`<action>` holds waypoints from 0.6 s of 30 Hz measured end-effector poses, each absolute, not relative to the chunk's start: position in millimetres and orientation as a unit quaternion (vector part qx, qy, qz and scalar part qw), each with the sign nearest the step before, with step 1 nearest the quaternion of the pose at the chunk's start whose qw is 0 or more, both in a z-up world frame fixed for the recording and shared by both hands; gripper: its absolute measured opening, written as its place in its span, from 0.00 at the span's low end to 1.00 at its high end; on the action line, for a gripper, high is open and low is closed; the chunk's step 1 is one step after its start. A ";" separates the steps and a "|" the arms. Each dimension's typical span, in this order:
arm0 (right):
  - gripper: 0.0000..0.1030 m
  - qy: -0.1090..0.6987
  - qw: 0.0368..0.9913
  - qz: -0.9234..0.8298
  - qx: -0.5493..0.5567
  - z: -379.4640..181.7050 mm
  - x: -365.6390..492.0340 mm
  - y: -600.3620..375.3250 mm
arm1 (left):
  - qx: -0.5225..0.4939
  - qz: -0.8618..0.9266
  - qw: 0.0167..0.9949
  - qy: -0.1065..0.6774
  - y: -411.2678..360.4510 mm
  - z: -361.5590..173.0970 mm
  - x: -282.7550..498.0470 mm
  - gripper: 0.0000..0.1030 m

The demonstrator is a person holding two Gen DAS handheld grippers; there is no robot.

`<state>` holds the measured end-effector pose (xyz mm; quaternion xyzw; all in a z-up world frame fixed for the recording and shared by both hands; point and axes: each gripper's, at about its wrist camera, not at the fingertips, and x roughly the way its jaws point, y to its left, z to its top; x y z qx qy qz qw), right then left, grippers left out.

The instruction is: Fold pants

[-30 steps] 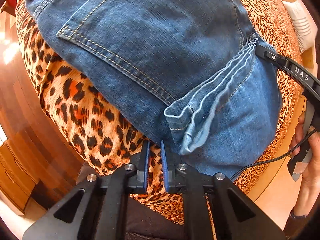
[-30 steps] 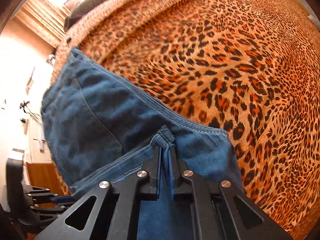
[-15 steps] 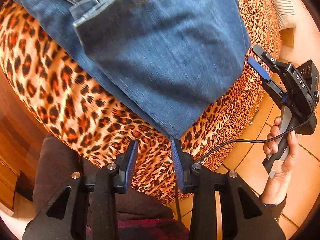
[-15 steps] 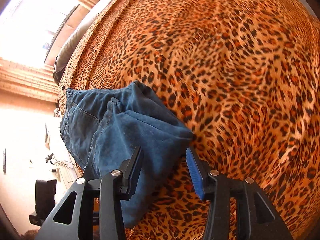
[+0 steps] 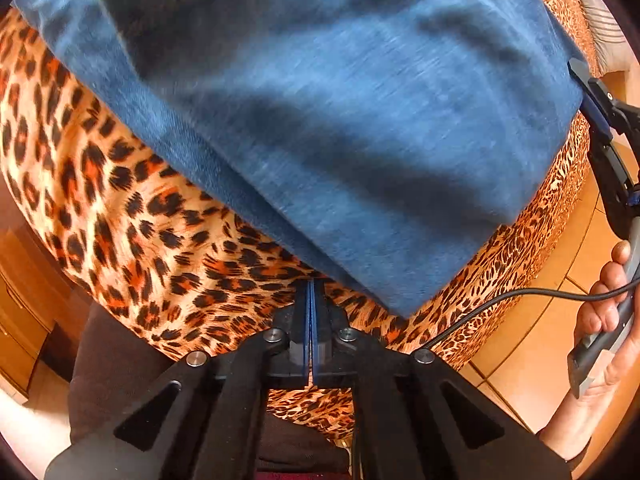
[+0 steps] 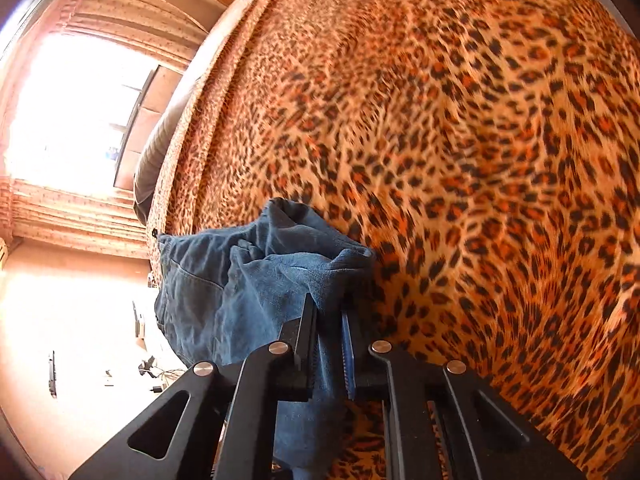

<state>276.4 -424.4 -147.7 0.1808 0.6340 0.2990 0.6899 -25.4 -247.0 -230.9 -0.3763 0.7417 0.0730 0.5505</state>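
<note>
Big leopard-print bed [image 6: 480,120] takes up most of it, and the jeans [image 5: 340,120] sit folded on its near edge, filling everything from 10 to 2 o'clock above the left gripper [image 5: 311,300]. Those fingers are shut tight on nothing, denim corner just off at 1 o'clock. The right gripper [image 6: 328,320] is the one that's closer: its fingers are closing on a bunched fold, fabric running up to 11 o'clock
</note>
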 end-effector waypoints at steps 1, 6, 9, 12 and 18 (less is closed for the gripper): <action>0.09 0.637 0.695 0.292 0.165 -147.5 281.1 -420.2 | -0.376 0.072 0.550 0.742 -246.2 -228.7 -24.9 0.00; 0.17 0.670 0.684 0.265 0.116 -170.3 289.3 -409.6 | -0.421 0.033 0.537 0.730 -227.4 -220.7 -36.6 0.00; 0.19 0.665 0.683 0.274 0.127 -163.9 287.8 -412.8 | -0.450 0.030 0.567 0.689 -204.3 -197.3 -45.4 0.00; 0.24 0.665 0.686 0.274 0.114 -161.9 282.8 -419.5 | -0.464 0.023 0.581 0.669 -194.1 -188.2 -38.0 0.19; 0.27 0.674 0.671 0.258 0.167 -168.3 276.5 -439.3 | -0.456 0.011 0.574 0.680 -208.9 -203.9 -16.9 0.25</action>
